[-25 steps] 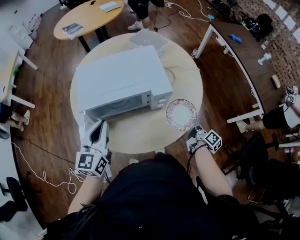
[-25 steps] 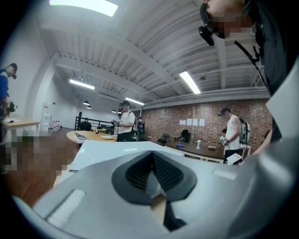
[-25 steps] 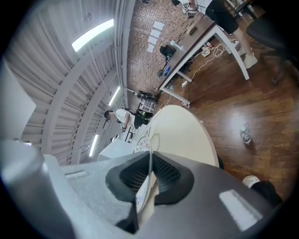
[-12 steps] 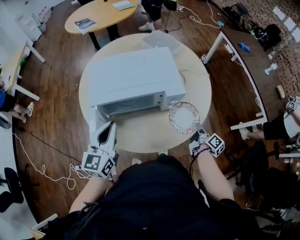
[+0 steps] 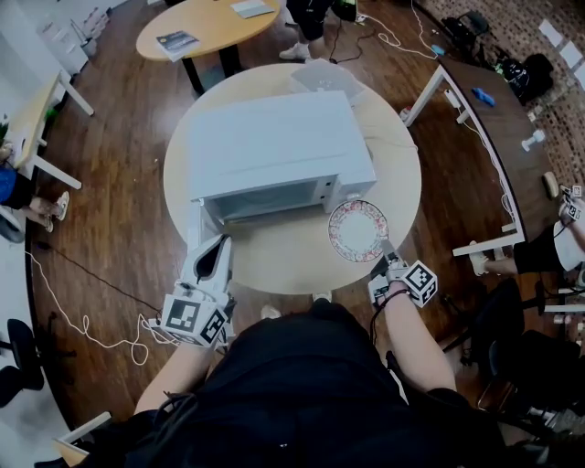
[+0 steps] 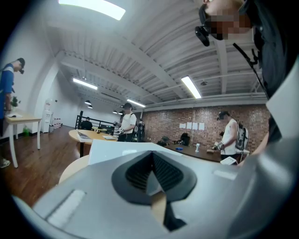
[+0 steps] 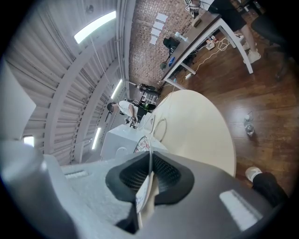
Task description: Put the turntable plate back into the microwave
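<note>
The white microwave (image 5: pixel 274 146) sits on a round pale table (image 5: pixel 274 265), its door (image 5: pixel 194 224) swung out toward me at the front left. My left gripper (image 5: pixel 218 243) is at the door's free end; in the left gripper view its jaws (image 6: pixel 152 163) are shut on a thin pale edge that looks like the door. A patterned turntable plate (image 5: pixel 357 230) hangs just above the table in front of the microwave's control side. My right gripper (image 5: pixel 382 259) is shut on its near rim. The rim (image 7: pixel 142 196) shows edge-on between the pads in the right gripper view.
A clear lidded box (image 5: pixel 324 78) and a looped cord (image 5: pixel 379 146) lie behind and right of the microwave. Another round table (image 5: pixel 210 23) stands beyond, a long desk (image 5: pixel 475 101) to the right. Cables trail on the floor (image 5: pixel 82 329). People stand around the room.
The plate, held by the right gripper, has moved left along the microwave's front, from beyond its right corner to before the control panel. The left gripper shifted slightly with the door.
</note>
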